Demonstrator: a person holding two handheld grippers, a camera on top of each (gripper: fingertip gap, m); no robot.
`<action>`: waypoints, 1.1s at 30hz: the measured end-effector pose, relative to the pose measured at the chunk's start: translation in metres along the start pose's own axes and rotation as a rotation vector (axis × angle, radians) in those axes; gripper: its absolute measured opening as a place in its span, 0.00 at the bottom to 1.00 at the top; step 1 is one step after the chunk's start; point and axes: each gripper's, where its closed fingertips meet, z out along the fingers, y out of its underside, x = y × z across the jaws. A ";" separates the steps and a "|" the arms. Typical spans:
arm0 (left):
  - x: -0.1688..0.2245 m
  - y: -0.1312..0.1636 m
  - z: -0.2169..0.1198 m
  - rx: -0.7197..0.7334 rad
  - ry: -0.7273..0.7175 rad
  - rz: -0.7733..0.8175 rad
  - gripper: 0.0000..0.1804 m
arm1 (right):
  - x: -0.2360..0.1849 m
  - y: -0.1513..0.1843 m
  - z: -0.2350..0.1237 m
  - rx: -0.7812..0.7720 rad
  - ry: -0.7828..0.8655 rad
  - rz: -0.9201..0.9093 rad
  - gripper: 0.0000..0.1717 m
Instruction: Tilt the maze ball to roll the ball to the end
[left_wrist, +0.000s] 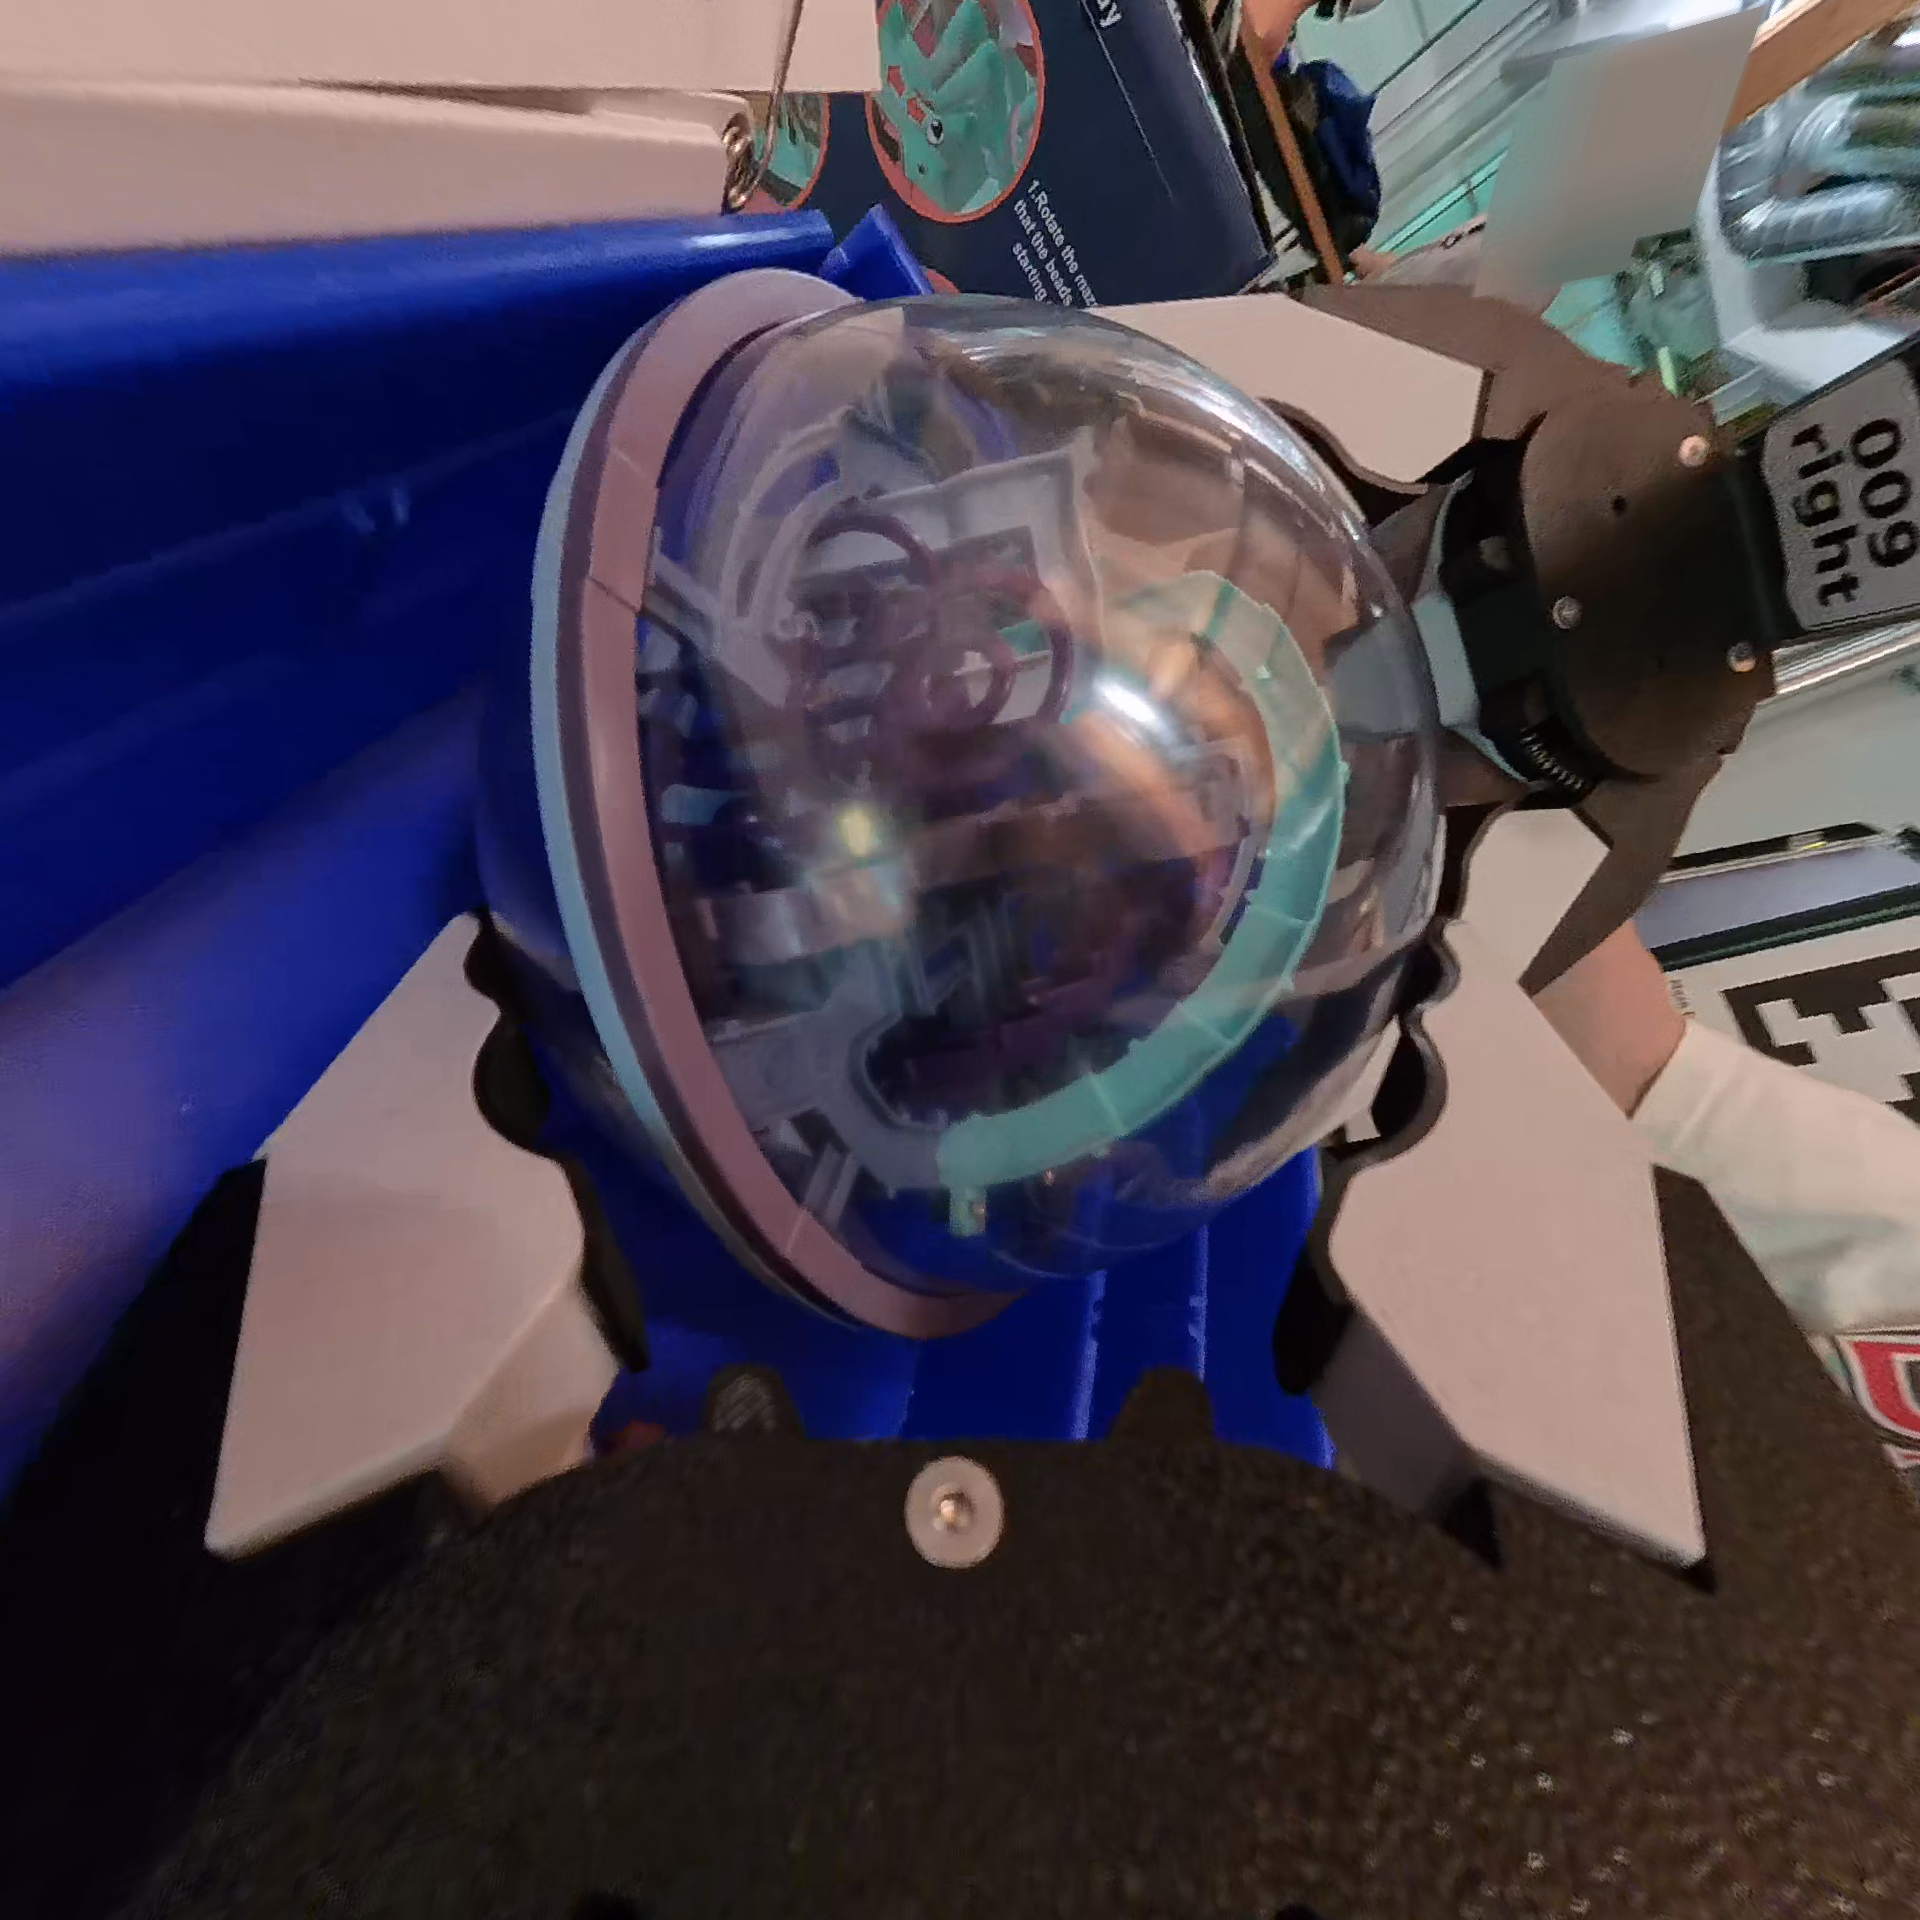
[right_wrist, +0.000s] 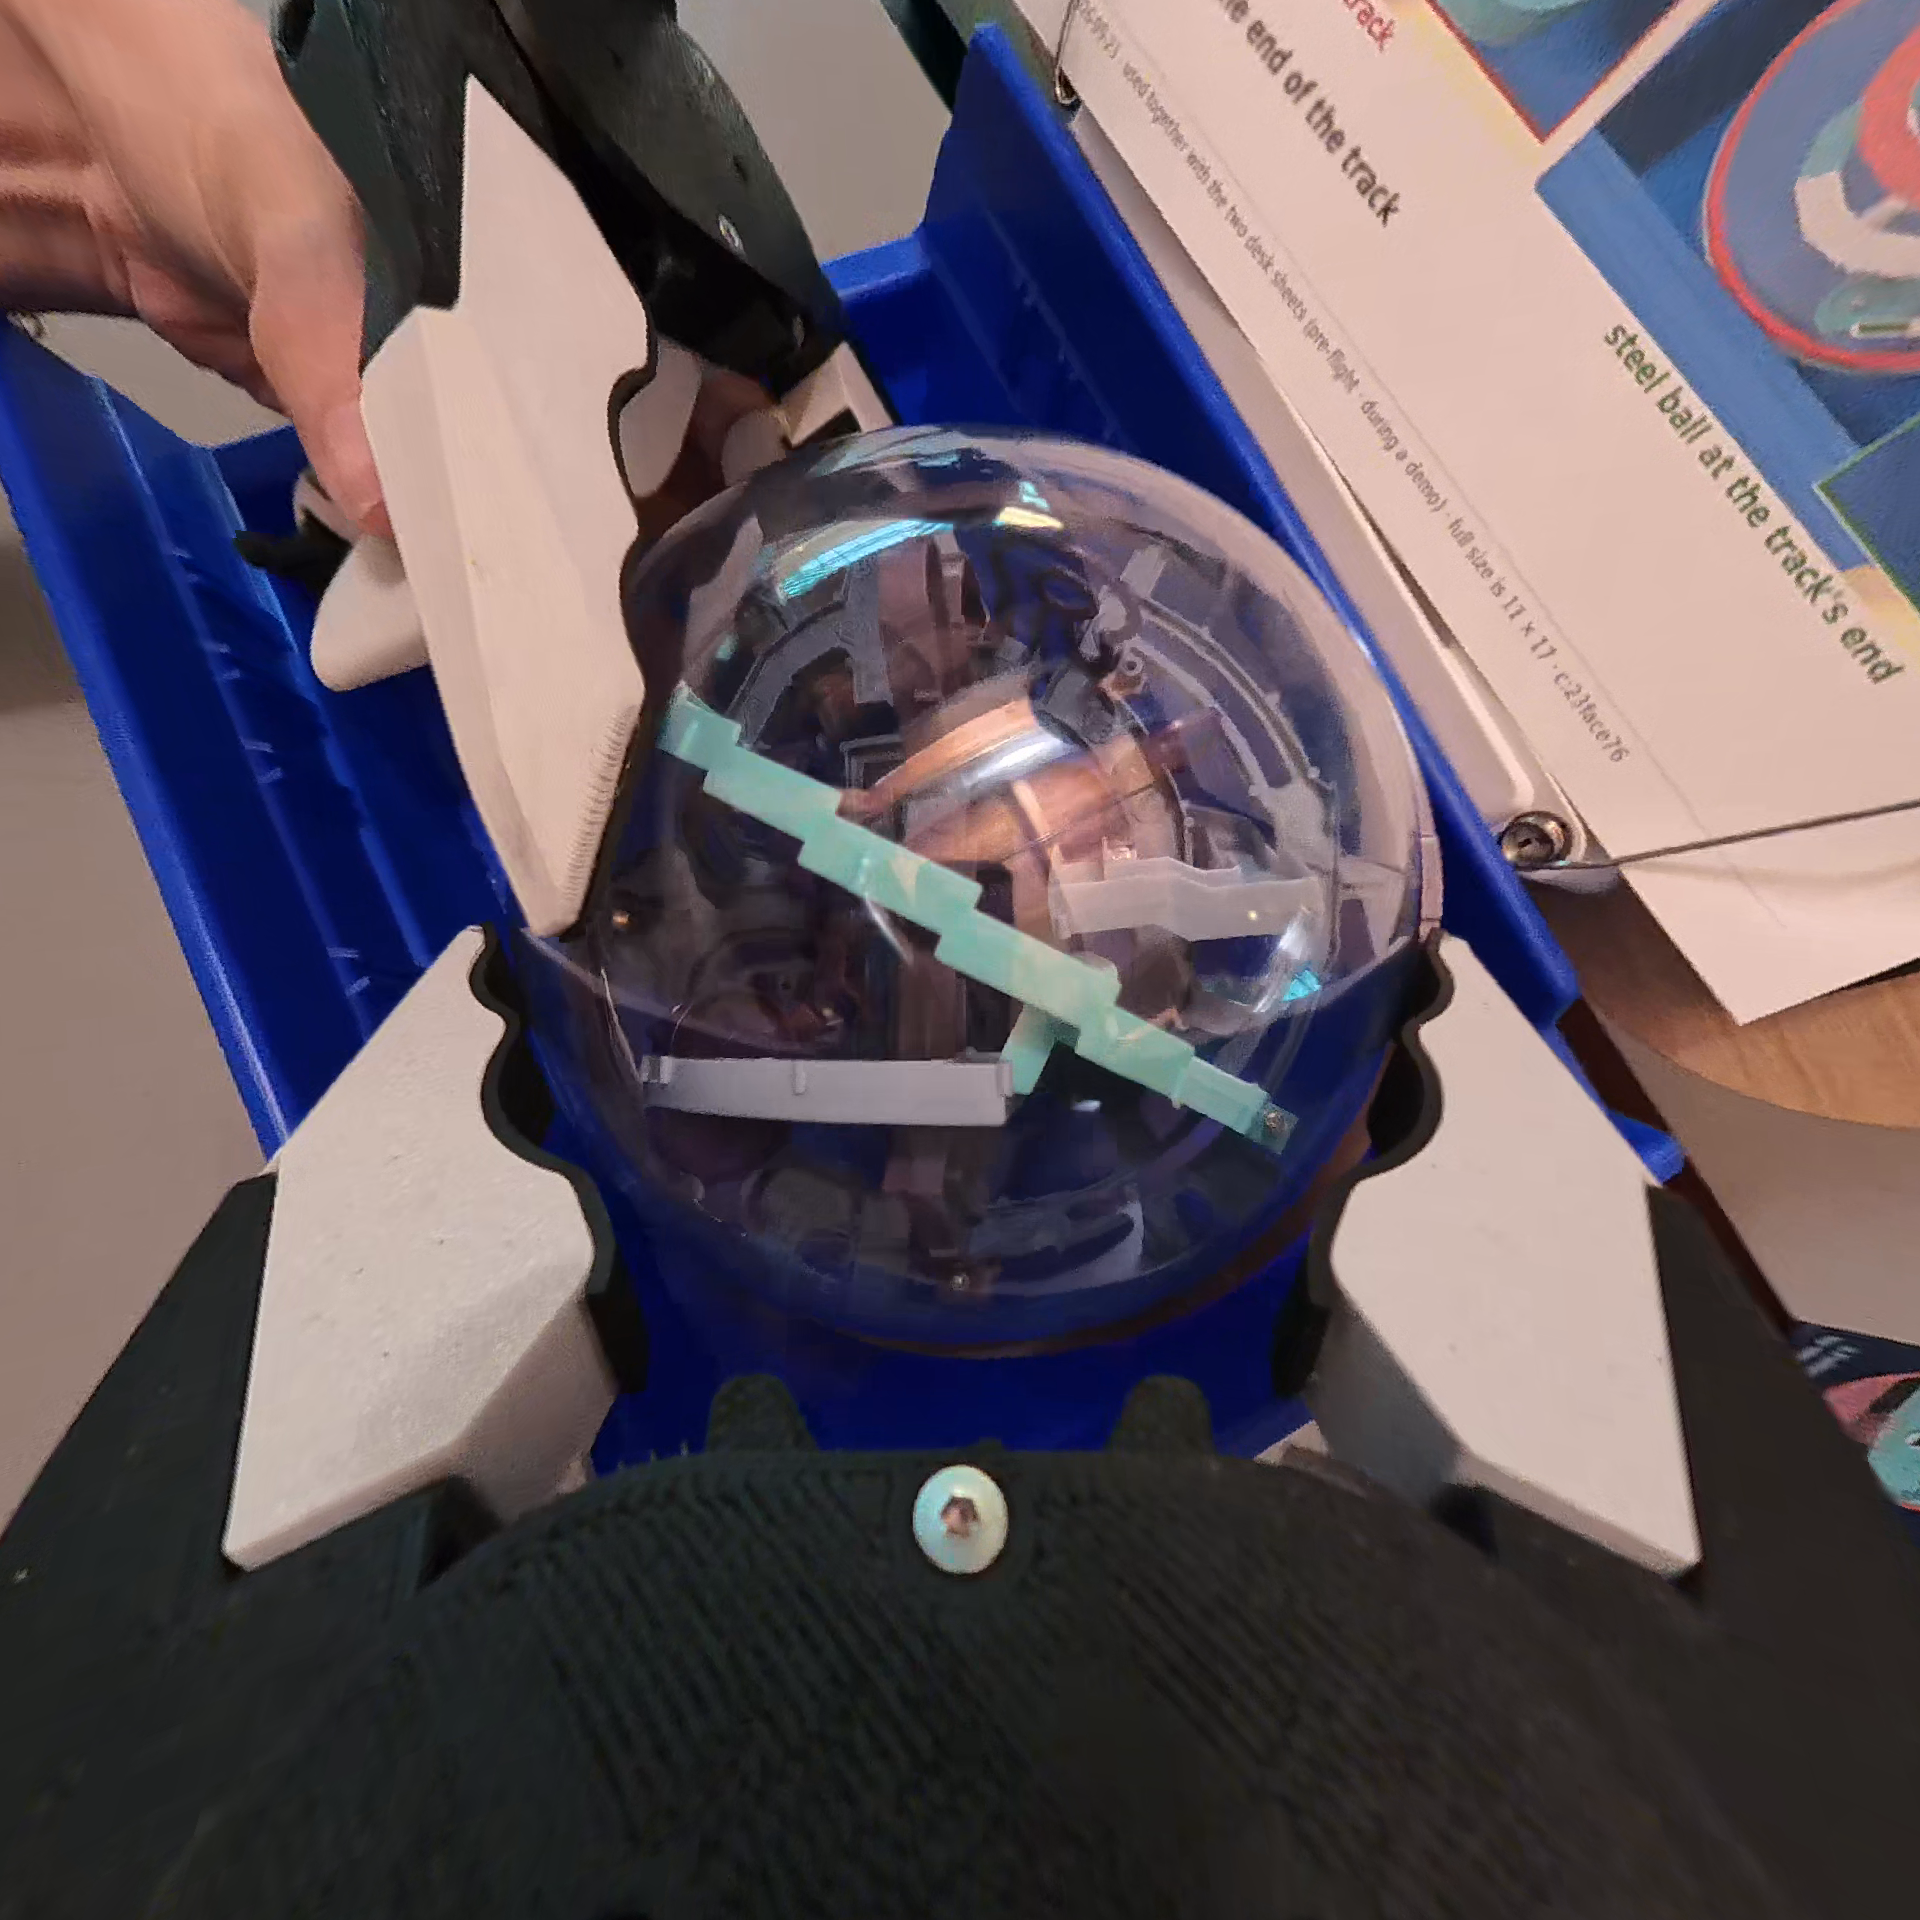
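Judging by its clear, glossy shell, the maze ball (right_wrist: 997, 894) is taken to be a stiff, light and slippery thing, a hard plastic sphere with thin tracks inside that could crack under a hard squeeze. It is held above a blue bin (right_wrist: 260, 727), cradled between both tools at once. The right tool (right_wrist: 961, 1039) is clamped on the ball, its notched black-edged fingers (right_wrist: 520, 1039) set against the shell at 9 and 3 o'clock of the sphere in its own view. The left tool (left_wrist: 961, 1039) is likewise closed round the ball, and a white finger (right_wrist: 499, 623) of it is seen laid on the shell at 10 o'clock in the right wrist view. A lilac band (left_wrist: 623, 727) runs round the ball's seam; hold is best taken across the widest part, so that the round surface cannot squirt out. A teal stepped track (right_wrist: 966, 914) crosses the inside diagonally. The small steel ball cannot be made out with certainty, owing to glare and blur. Printed sheets (right_wrist: 1558, 416) lie at 2 o'clock on the desk.
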 end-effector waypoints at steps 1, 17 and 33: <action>0.000 -0.001 -0.002 0.003 -0.012 0.014 0.88 | 0.000 -0.002 0.000 0.001 0.008 -0.013 0.92; -0.006 -0.009 -0.004 0.091 0.080 -0.221 0.88 | 0.004 -0.019 0.008 0.050 -0.017 0.120 0.92; -0.008 -0.009 -0.009 0.100 0.119 -0.183 0.86 | 0.021 0.007 -0.012 -0.106 -0.313 0.239 0.90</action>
